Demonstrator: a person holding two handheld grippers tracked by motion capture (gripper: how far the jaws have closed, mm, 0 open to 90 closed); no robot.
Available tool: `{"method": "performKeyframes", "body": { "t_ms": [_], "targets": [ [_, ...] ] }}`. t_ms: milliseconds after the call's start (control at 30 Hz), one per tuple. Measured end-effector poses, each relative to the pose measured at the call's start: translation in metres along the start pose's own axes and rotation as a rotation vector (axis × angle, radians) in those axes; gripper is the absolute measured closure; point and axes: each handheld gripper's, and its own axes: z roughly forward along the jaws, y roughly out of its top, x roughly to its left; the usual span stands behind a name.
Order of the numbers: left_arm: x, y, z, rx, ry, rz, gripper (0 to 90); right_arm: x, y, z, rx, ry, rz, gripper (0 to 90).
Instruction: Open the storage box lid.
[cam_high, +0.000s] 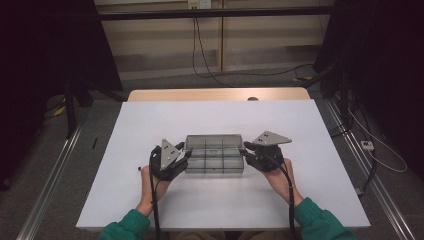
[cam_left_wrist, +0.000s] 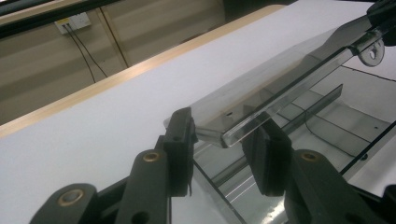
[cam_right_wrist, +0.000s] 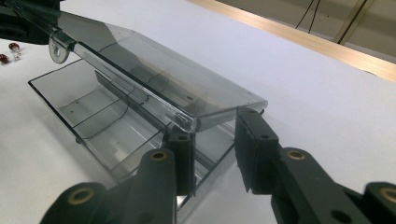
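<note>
I have the clear box (cam_high: 214, 154) mid-table on the white board (cam_high: 150, 200) — its lid (cam_left_wrist: 280, 93) lifted. My left gripper (cam_left_wrist: 224, 140) pinches one end of the lid, my right gripper (cam_right_wrist: 215, 135) the other end — both clamped on it.

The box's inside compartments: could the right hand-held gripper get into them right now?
Probably not yet: the smoky lid hangs half-raised over the compartments, its end between the right hand-held gripper jaws.
</note>
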Motion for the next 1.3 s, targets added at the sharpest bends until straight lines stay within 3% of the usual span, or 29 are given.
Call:
{"method": "performKeyframes", "body": {
  "t_ms": [767, 1300],
  "targets": [
    [0.010, 0.009, 0.006, -0.016, 0.000, -0.029, 65.1, -0.007, 0.012, 0.002, 0.000, 0.005, 0.015, 72.8],
    [0.019, 0.014, 0.012, -0.040, 0.000, -0.101, 69.7, -0.014, 0.023, 0.008, -0.011, -0.004, 0.034, 73.6]
  ]
}}
